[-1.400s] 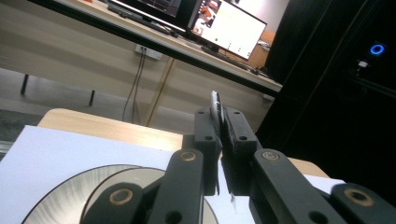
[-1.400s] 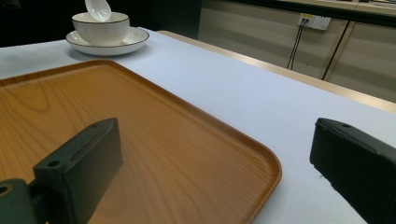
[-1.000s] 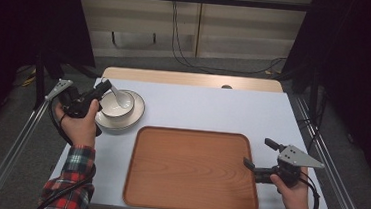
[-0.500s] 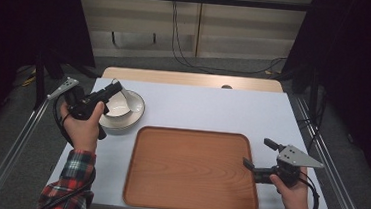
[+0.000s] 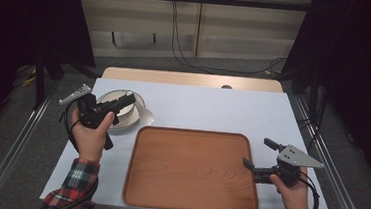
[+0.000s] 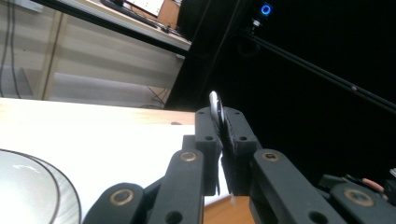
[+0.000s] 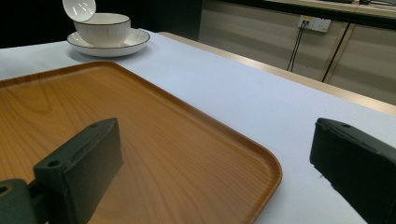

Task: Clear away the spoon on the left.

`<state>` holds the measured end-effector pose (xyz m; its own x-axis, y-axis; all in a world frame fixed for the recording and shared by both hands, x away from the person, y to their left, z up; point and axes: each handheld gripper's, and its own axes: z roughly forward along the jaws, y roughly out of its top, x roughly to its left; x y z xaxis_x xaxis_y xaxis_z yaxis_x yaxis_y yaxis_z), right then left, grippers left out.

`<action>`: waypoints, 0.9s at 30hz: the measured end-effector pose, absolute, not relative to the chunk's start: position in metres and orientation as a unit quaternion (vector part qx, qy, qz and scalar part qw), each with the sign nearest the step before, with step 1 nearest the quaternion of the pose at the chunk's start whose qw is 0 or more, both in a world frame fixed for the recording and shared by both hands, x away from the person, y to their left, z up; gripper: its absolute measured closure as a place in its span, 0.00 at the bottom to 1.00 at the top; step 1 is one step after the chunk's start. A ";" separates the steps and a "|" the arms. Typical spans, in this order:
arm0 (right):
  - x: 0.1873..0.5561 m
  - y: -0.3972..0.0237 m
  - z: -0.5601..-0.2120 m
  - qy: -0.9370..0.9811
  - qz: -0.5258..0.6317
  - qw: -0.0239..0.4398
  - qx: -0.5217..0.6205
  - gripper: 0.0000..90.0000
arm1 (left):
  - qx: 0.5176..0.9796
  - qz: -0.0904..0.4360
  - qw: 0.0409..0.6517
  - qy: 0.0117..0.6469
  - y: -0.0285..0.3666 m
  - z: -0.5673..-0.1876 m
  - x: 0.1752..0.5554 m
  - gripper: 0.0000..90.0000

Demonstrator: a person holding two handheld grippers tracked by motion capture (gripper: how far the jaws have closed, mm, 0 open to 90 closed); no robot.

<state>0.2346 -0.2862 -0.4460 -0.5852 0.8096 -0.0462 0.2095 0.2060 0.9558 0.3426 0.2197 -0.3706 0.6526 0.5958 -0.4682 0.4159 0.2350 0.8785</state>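
While the left gripper [image 5: 123, 101] clamps its jaws on the rim of a small white dish [image 7: 79, 9] lifted above the bowl [image 7: 102, 29] on the plate [image 7: 135, 43], the right gripper [image 5: 257, 160], jaws wide apart, rests at the wooden tray's [image 5: 188, 170] right edge.

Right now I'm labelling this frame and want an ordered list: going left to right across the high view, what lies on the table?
Left tongs → stacked dishes → wooden tray → right tongs.
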 end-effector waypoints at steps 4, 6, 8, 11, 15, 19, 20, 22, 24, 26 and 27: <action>0.235 -0.286 -0.446 0.722 0.521 0.289 0.353 0.02 | 0.622 0.056 0.668 0.405 0.214 -0.372 0.337 0.95; 0.235 -0.286 -0.446 0.722 0.522 0.287 0.353 0.02 | 0.629 0.052 0.664 0.400 0.211 -0.374 0.334 0.95; 0.235 -0.286 -0.446 0.722 0.522 0.286 0.353 0.02 | 0.640 0.043 0.658 0.394 0.210 -0.376 0.332 0.95; 0.235 -0.286 -0.446 0.723 0.521 0.287 0.352 0.02 | 0.644 0.033 0.655 0.395 0.205 -0.380 0.329 0.95; 0.235 -0.286 -0.446 0.722 0.521 0.287 0.353 0.02 | 0.653 0.022 0.650 0.388 0.199 -0.385 0.326 0.95; 0.234 -0.286 -0.446 0.723 0.521 0.286 0.353 0.02 | 0.663 0.016 0.642 0.384 0.193 -0.392 0.323 0.95; 0.235 -0.286 -0.446 0.723 0.520 0.287 0.352 0.02 | 0.665 0.009 0.642 0.381 0.192 -0.394 0.322 0.95; 0.235 -0.286 -0.446 0.723 0.520 0.287 0.352 0.02 | 0.667 0.002 0.640 0.382 0.189 -0.397 0.321 0.95; 0.234 -0.286 -0.446 0.723 0.521 0.286 0.353 0.02 | 0.673 -0.001 0.633 0.382 0.188 -0.401 0.319 0.95; 0.234 -0.286 -0.446 0.723 0.522 0.286 0.351 0.02 | 0.677 -0.005 0.629 0.381 0.186 -0.404 0.318 0.95; 0.234 -0.286 -0.446 0.723 0.521 0.286 0.352 0.02 | 0.677 -0.014 0.631 0.378 0.185 -0.406 0.318 0.95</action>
